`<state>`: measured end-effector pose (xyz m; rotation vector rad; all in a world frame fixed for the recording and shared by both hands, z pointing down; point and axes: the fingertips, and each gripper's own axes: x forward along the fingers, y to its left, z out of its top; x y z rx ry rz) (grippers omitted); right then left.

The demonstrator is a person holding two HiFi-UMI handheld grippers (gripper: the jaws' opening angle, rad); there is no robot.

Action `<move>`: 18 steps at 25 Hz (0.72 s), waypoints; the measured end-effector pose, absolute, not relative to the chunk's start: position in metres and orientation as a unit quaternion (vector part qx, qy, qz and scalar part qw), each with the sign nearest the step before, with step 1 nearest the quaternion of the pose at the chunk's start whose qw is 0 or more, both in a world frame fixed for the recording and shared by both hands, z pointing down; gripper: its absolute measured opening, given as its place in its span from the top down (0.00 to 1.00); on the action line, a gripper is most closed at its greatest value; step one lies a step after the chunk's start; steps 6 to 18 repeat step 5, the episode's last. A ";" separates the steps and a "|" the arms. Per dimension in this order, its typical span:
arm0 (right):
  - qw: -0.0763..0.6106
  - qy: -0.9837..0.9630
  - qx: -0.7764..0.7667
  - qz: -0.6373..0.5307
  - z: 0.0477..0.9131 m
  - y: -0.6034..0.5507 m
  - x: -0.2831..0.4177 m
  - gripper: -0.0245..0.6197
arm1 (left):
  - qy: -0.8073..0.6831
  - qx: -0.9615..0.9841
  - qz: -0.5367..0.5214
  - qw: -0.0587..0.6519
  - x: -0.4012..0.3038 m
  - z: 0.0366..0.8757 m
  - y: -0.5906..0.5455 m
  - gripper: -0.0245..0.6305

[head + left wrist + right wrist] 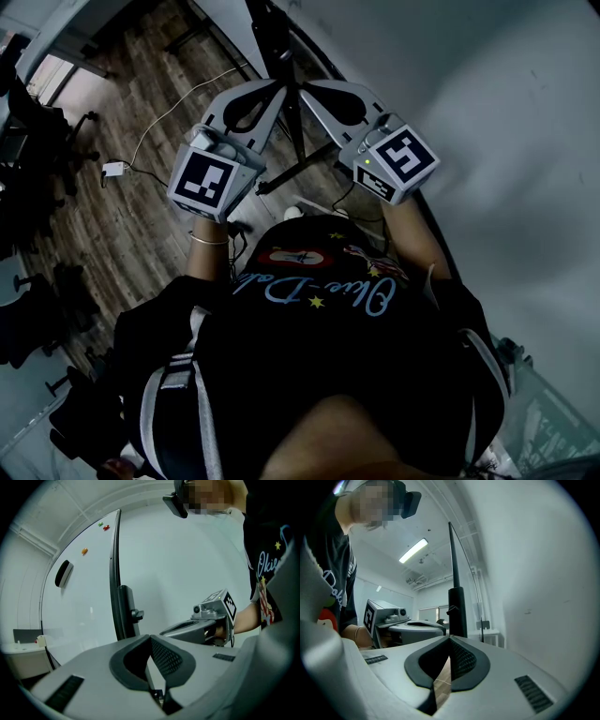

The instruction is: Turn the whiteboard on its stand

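The whiteboard (79,588) stands edge-on to me, its dark frame edge (452,550) rising straight up. Small magnets and a black eraser (63,573) sit on the face seen in the left gripper view. The black stand post (125,613) with a side knob (136,615) holds it, and it also shows between the two grippers (298,127) from above. My left gripper (270,91) (150,637) is shut and empty, just short of the post on its left. My right gripper (311,89) (450,638) is shut and empty on the post's right. Neither touches the stand.
A pale wall (487,103) runs along the right. To the left, the wood floor (141,216) carries a cable with a white adapter (114,169) and dark office chairs (42,117). A white desk (23,653) stands beyond the board.
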<state>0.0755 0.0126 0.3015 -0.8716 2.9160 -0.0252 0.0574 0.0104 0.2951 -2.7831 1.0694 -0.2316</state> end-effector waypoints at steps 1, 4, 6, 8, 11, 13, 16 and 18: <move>0.050 0.957 -0.286 -0.009 0.302 0.013 0.077 0.92 | 0.357 -0.928 -0.077 0.076 0.059 0.296 0.011 0.93; 0.053 0.957 -0.285 -0.010 0.304 0.016 0.082 0.92 | 0.357 -0.928 -0.078 0.077 0.063 0.299 0.013 0.93; 0.054 0.957 -0.285 -0.011 0.305 0.017 0.083 0.92 | 0.358 -0.927 -0.078 0.077 0.064 0.300 0.013 0.93; 0.054 0.957 -0.285 -0.011 0.305 0.017 0.083 0.92 | 0.358 -0.927 -0.078 0.077 0.064 0.300 0.013 0.93; 0.054 0.957 -0.285 -0.011 0.305 0.017 0.083 0.92 | 0.358 -0.927 -0.078 0.077 0.064 0.300 0.013 0.93; 0.054 0.957 -0.285 -0.011 0.305 0.017 0.083 0.92 | 0.358 -0.927 -0.078 0.077 0.064 0.300 0.013 0.93; 0.054 0.957 -0.285 -0.011 0.305 0.017 0.083 0.92 | 0.358 -0.927 -0.078 0.077 0.064 0.300 0.013 0.93; 0.054 0.957 -0.285 -0.011 0.305 0.017 0.083 0.92 | 0.358 -0.927 -0.078 0.077 0.064 0.300 0.013 0.93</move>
